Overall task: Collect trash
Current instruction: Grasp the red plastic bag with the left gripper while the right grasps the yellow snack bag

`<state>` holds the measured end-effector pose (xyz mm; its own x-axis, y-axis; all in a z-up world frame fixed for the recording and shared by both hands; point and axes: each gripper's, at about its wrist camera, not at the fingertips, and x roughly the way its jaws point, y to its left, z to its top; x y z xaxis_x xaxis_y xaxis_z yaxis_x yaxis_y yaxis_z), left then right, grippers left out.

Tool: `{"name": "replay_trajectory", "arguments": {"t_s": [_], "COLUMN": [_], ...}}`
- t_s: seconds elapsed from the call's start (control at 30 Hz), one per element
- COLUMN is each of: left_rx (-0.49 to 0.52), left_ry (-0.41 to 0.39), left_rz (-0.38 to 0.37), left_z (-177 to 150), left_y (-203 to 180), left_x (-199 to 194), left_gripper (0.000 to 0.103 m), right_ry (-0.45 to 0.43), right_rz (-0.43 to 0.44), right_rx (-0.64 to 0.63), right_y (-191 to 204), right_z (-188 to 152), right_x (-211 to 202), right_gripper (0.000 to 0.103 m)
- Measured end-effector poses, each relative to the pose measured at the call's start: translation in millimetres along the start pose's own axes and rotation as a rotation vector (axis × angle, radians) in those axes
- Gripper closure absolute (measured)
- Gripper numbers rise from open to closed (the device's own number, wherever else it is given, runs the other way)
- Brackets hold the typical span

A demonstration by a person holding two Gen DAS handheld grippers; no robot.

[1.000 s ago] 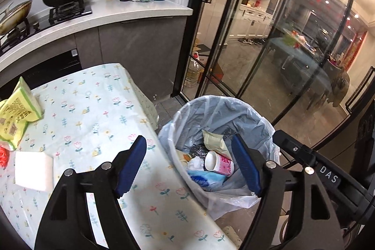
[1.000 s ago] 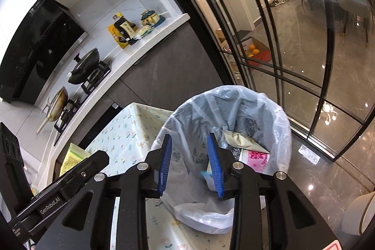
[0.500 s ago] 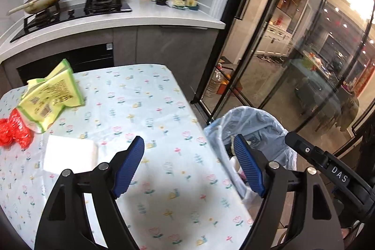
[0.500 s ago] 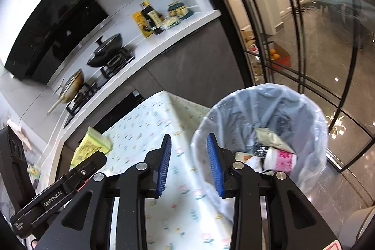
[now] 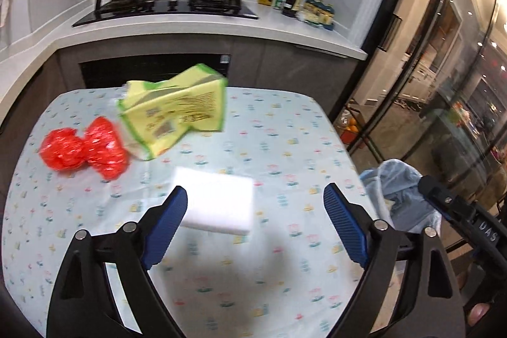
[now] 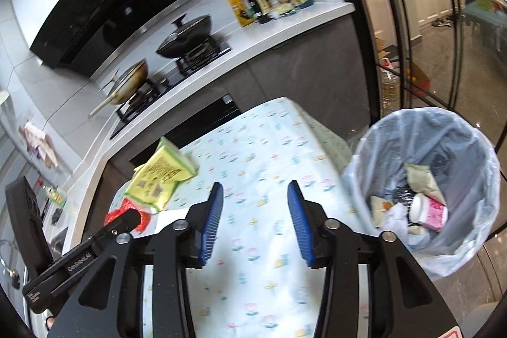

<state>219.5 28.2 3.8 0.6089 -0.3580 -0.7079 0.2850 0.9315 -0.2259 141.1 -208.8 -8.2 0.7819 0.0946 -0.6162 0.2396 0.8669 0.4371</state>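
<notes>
The floral-print tablecloth table carries a yellow-green snack packet, a white foam block and a red crumpled wrapper. Both the left gripper and the right gripper are released and carry nothing. Centre the left jaws astride the block before clenching.

Floral pale-blue tablecloth; yellow-green packet, red wrapper, seemingly plain white block.

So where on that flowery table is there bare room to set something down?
The table's right half is bare, from the white sponge across to the edge by the trash bin. The left is crowded: red bag, yellow packet and sponge cluster there.
</notes>
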Motion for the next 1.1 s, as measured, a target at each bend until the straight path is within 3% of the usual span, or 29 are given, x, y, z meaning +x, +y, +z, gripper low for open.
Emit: {"name": "replay_trajectory", "arguments": {"t_s": [0.53, 0.73, 1.1], "left_rx": [-0.248, -0.338, -0.47], "left_ry": [0.007, 0.022, 0.052], "left_rz": [0.152, 0.169, 0.173], "left_z": [5.4, 7.9, 25.1], "left_y": [153.3, 197.8, 259.0], "left_x": [-15.7, -9.3, 22.4], "left_gripper": [0.013, 0.012, 0.012], "right_ry": [0.056, 0.091, 0.113], "right_rz": [0.073, 0.094, 0.118], "right_rx": [-0.091, -0.112, -0.16], "right_y": [91.9, 122.1, 174.5], "right_z": [4.2, 12.3, 37.0], "right_x": [55.2, 91.0, 156.1], "right_gripper": [0.058, 0.058, 0.045]}}
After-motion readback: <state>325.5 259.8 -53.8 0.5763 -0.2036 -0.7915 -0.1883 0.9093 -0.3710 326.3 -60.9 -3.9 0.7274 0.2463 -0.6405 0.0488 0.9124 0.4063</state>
